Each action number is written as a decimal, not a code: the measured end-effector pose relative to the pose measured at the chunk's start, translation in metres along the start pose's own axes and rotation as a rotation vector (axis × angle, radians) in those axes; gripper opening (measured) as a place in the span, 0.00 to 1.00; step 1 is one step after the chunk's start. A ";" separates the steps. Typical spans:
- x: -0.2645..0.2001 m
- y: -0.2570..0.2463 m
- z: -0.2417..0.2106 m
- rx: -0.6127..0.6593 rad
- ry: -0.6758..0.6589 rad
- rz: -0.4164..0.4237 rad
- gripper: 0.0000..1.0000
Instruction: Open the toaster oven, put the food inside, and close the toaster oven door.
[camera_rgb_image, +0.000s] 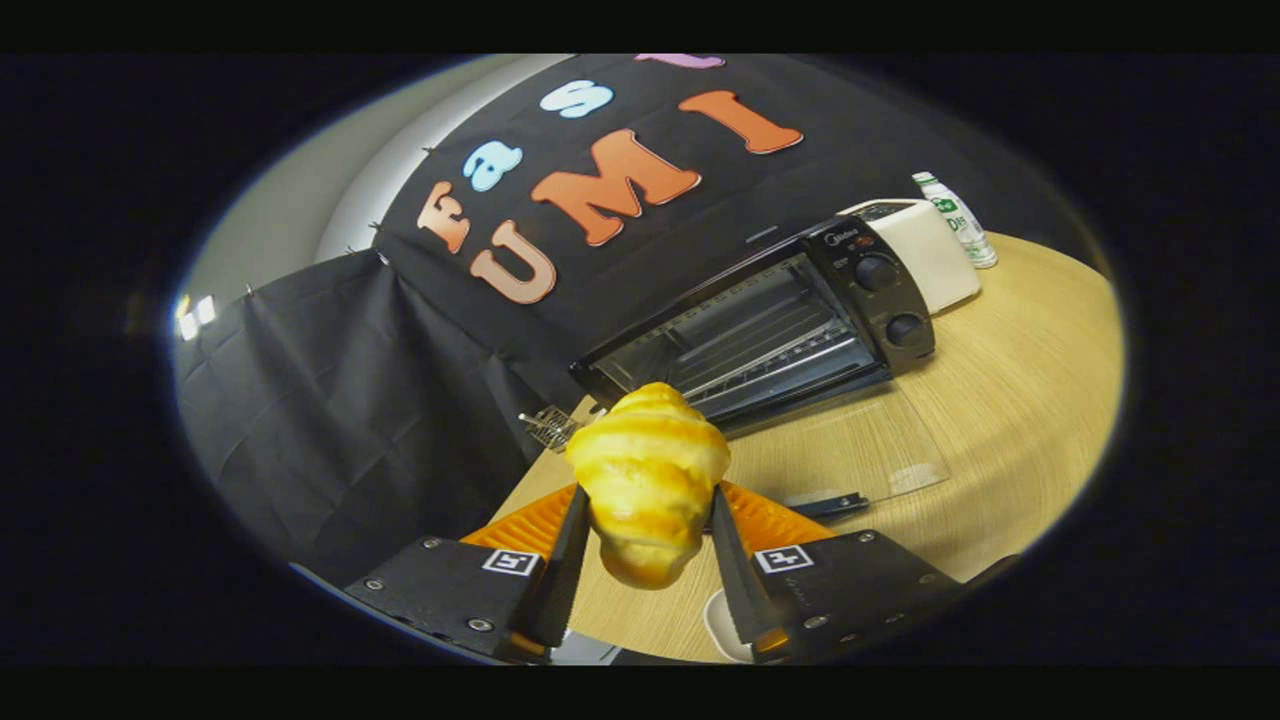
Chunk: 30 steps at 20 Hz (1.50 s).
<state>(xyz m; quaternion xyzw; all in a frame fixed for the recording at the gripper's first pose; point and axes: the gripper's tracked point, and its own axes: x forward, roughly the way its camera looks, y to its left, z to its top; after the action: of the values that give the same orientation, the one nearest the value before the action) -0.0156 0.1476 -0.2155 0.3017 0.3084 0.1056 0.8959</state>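
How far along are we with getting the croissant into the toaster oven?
Done: the toaster oven is open, its glass door lying flat on the table. In hand: the hand-held gripper is shut on the croissant, held short of the oven mouth. Left: set the croissant on the rack, let go, close the door.

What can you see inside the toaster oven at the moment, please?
Inside the open toaster oven, bare wire racks; no food. The croissant in the claw hides the near corner.
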 end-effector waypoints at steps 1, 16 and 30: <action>0.006 0.002 0.006 0.011 -0.002 0.005 0.63; 0.099 -0.024 0.062 0.221 -0.038 -0.024 0.63; 0.168 -0.033 0.082 0.245 -0.069 -0.069 0.63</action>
<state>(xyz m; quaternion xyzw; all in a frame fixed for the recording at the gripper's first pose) 0.1667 0.1454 -0.2661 0.4017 0.2980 0.0257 0.8655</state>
